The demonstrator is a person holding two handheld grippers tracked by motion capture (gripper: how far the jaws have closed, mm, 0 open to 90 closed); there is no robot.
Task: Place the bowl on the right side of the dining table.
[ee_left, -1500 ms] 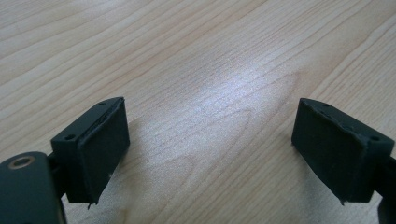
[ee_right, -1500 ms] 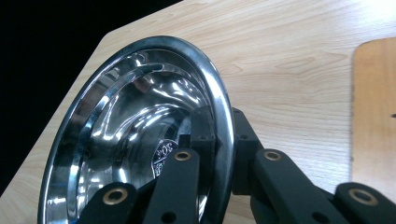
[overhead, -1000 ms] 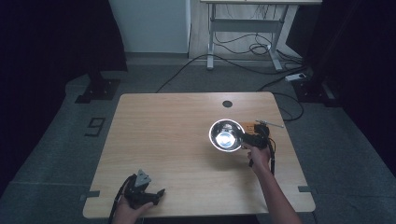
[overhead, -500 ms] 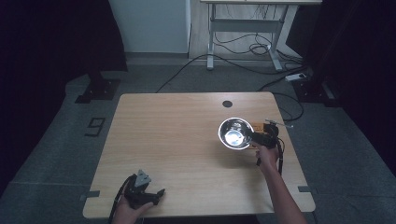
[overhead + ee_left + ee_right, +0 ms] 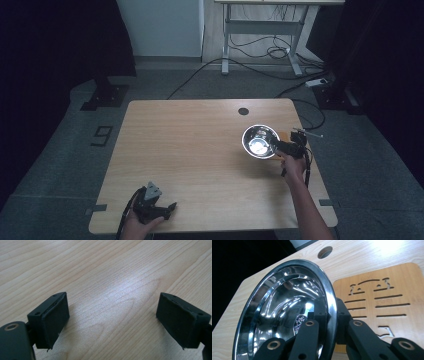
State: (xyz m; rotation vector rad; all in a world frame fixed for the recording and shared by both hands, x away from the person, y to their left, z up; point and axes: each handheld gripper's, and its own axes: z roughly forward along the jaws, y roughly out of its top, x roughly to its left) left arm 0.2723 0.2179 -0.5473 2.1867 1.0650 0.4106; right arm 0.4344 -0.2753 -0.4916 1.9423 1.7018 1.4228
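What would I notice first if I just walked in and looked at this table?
The shiny metal bowl near the table's right edge catches the light, and the right gripper pinches its rim and holds it tilted. Beside it lies a wooden board with slots cut through. The left gripper waits open at the near edge.

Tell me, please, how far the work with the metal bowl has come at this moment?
Done: the right gripper is shut on the rim of the metal bowl, which is tilted. In hand: it holds the bowl beside the wooden trivet. Left, probably: setting the bowl down. The left gripper rests open near the table's front edge.
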